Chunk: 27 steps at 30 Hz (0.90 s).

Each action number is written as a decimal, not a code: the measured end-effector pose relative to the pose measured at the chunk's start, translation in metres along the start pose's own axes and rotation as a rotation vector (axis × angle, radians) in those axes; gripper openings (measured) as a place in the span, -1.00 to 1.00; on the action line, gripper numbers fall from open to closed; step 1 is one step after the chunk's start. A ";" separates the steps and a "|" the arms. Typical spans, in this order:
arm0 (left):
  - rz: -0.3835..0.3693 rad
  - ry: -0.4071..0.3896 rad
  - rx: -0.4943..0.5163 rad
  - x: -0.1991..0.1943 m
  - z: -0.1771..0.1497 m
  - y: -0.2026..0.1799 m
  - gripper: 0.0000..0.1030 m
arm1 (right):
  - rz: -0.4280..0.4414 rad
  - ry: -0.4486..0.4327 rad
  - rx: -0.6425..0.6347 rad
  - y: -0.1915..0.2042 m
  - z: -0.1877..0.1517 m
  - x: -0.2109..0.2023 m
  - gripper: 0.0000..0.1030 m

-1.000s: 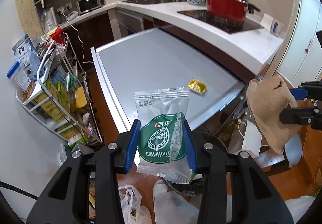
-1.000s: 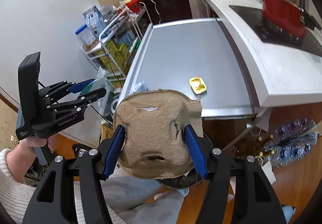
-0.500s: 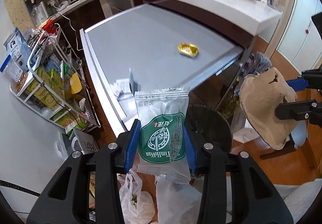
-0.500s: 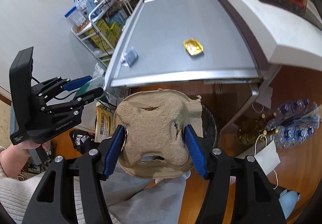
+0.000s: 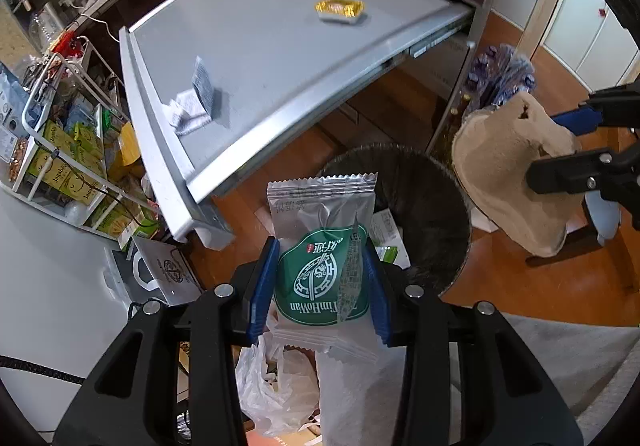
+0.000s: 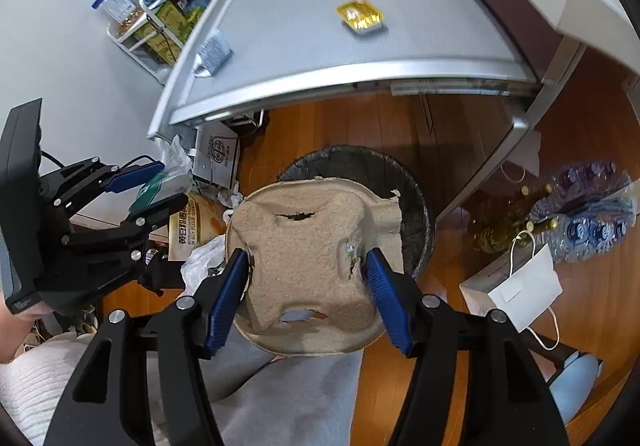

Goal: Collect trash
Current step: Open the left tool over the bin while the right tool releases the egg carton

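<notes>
Both grippers are loaded and positioned over the bin. The left gripper (image 5: 320, 286) is clenched on a green-and-silver snack wrapper (image 5: 322, 246), which stands upright between the blue pads. The right gripper (image 6: 306, 294) is grasping a torn paper-pulp cup carrier (image 6: 316, 262) across its middle; the pads press into both sides.

Location of the items:
- In the left wrist view, the black mesh bin (image 5: 424, 173) lies directly beyond the wrapper, at about 1 o'clock from the left gripper's tips. Some packaging already rests on its floor.
- In the right wrist view, the cup carrier covers most of the bin mouth; only the rim shows at 12 to 2 o'clock.
- The cup carrier also appears in the left wrist view at 3 o'clock, just beside the bin rim.

Progress — judged from the present layout: two items are picked up and carried to the bin, but neither is released. The drop is the step in hand.

Remaining on the grey table (image 5: 260, 29):
- a gold foil tray (image 5: 340, 9) toward the far edge, at 12 o'clock;
- a small silver packet (image 5: 204, 85) with crumpled paper scraps (image 5: 186, 113) near the left corner, at 10 o'clock.

These pieces are untouched and well apart from each other — the task is roughly at its midpoint.
</notes>
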<state>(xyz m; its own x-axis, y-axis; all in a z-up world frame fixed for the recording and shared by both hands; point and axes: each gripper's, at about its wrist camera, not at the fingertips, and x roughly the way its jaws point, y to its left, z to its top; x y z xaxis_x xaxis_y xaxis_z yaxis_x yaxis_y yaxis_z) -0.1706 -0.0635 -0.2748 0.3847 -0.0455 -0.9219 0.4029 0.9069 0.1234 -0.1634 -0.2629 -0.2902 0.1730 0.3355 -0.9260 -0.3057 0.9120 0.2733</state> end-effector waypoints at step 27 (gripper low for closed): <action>-0.010 0.086 0.050 0.056 0.018 -0.020 0.58 | -0.080 0.077 0.033 -0.014 0.023 0.058 0.41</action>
<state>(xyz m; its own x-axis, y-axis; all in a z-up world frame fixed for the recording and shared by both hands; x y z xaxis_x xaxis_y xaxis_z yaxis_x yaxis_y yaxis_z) -0.1417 -0.0919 -0.3222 0.3085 -0.0164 -0.9511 0.4480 0.8845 0.1301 -0.1276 -0.2506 -0.3415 0.1234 0.2431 -0.9621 -0.2628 0.9429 0.2045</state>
